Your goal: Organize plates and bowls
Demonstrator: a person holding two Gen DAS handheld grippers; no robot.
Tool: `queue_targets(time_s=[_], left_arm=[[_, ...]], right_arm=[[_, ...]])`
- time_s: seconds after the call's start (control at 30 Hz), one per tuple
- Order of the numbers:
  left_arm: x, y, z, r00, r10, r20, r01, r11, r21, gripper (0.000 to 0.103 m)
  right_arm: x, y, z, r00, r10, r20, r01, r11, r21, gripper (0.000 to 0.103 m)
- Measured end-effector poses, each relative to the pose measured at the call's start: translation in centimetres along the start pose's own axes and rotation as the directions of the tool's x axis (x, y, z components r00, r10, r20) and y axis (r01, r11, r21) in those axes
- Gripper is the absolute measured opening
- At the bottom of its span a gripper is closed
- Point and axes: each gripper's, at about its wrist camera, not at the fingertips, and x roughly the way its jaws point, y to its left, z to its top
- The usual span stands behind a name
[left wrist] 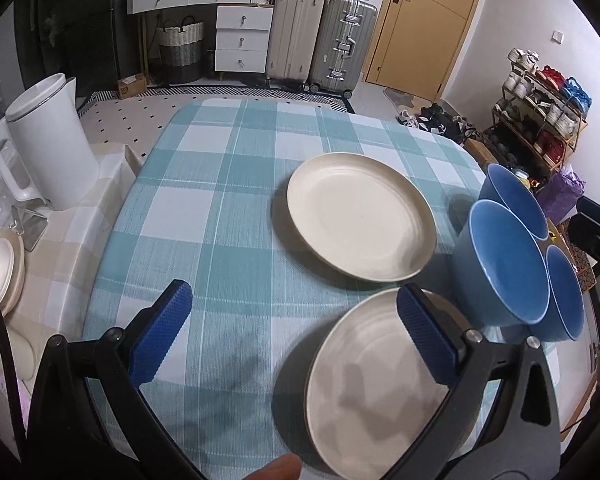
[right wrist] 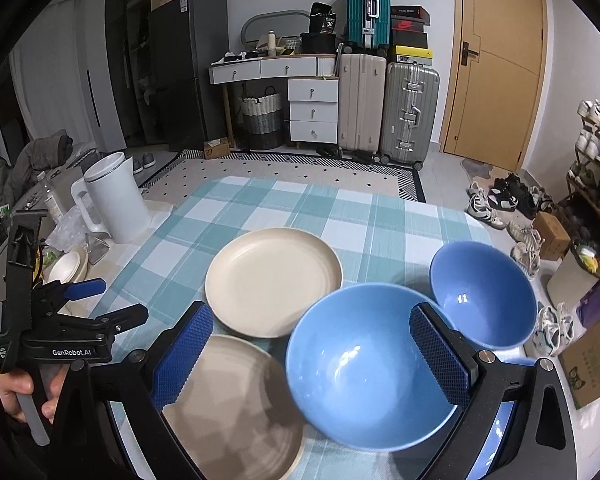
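I had both grippers hovering over the checked table (left wrist: pixel 204 184), nothing held. The left gripper (left wrist: pixel 296 344) had its fingers spread wide, empty, one blue pad over the near cream plate (left wrist: pixel 380 392) and the other over bare cloth. The right gripper (right wrist: pixel 312 356) was just as wide and empty, with the middle blue bowl (right wrist: pixel 364 364) showing between its fingers.

Taking that middle bowl as my landmark: the far cream plate (right wrist: pixel 274 282) lay just beyond it to the left, the near plate (right wrist: pixel 236 396) close on its left, a second blue bowl (right wrist: pixel 486 292) just behind it to the right, and a third bowl (left wrist: pixel 566 296) tucked against its near right side.

My worry was crowding. The three bowls stood so tight that a finger coming down on the middle one's rim could have knocked a neighbour toward the table edge, which seemed near on that side. The plates looked thin and flat, so a pinch on the rim could have slipped or tipped one. With both grippers working so near each other, I judged a collision between them likely too.
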Motion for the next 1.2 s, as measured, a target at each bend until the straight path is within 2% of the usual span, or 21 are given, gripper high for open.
queue_targets(time_s=[0.27,0.67,0.93,1.2], left_arm=[[2.0,0.4,1.5,1.000,0.006,-0.017,-0.006,1.000,-0.017,0.102],[5.0,1.7,3.9,0.999,0.006,-0.046,-0.006,1.000,-0.017,0.102],[7.7,2.4,4.3,0.996,0.005,-0.088,-0.008,0.999,-0.039,0.102],[10.4,3.3,4.6,0.991,0.005,-0.135,-0.017,0.996,-0.086,0.102]], right_arm=[[2.2,-0.6,2.1,0.999,0.014,-0.050,-0.015,1.000,-0.026,0.101],[4.4,-1.5,5.3,0.995,-0.005,-0.104,0.002,1.000,-0.029,0.101],[7.9,-2.1,6.7,0.985,0.029,-0.171,-0.030,1.000,-0.003,0.101],[12.4,-2.9,6.9,0.969,0.030,-0.247,-0.031,1.000,0.002,0.101]])
